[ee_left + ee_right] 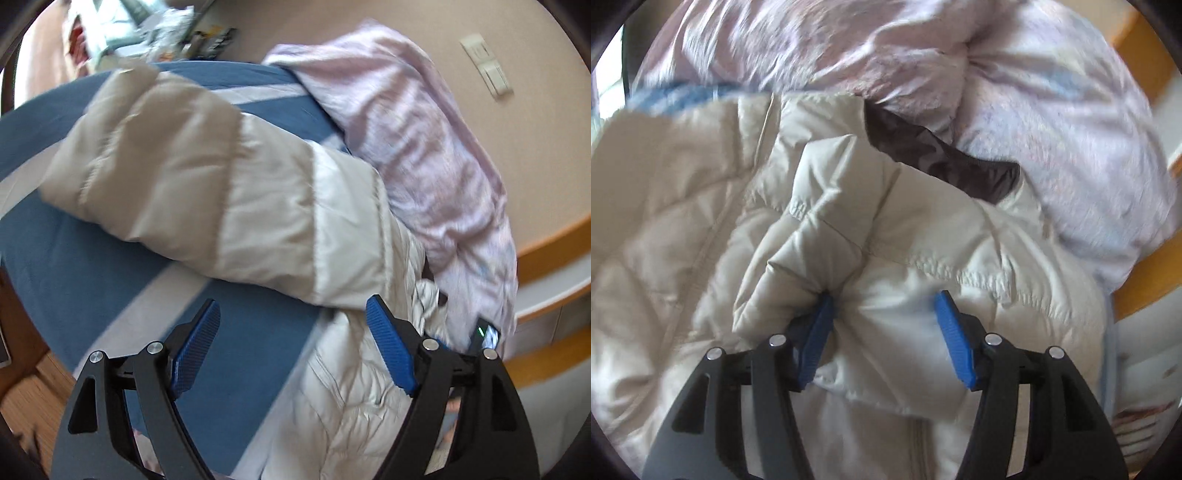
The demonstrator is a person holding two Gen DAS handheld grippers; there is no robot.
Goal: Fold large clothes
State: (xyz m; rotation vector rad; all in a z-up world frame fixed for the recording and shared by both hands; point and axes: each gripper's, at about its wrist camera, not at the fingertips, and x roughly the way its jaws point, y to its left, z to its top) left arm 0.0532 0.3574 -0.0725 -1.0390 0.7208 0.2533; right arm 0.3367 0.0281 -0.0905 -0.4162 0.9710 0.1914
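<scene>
Left wrist view: left gripper (pixel 291 350) spread wide with nothing between its pads, above the blue striped bedspread (pixel 74 258); beige puffer jacket (pixel 207 192) sleeve stretches across it, pink blanket (pixel 424 147) beyond.
Right wrist view: right gripper (pixel 884 332) parted, jacket fabric bulging between the pads, left pad touching a fold; only here, the jacket's dark lining (pixel 942 162).

My left wrist view looks down at an angle across the bed (pixel 74 258), with the cream padded jacket (pixel 221 192) lying near. My right wrist view faces steeply down, close above the jacket (pixel 701 221). Both views share the jacket and the pink blanket (pixel 424 147) (pixel 1034 92).
</scene>
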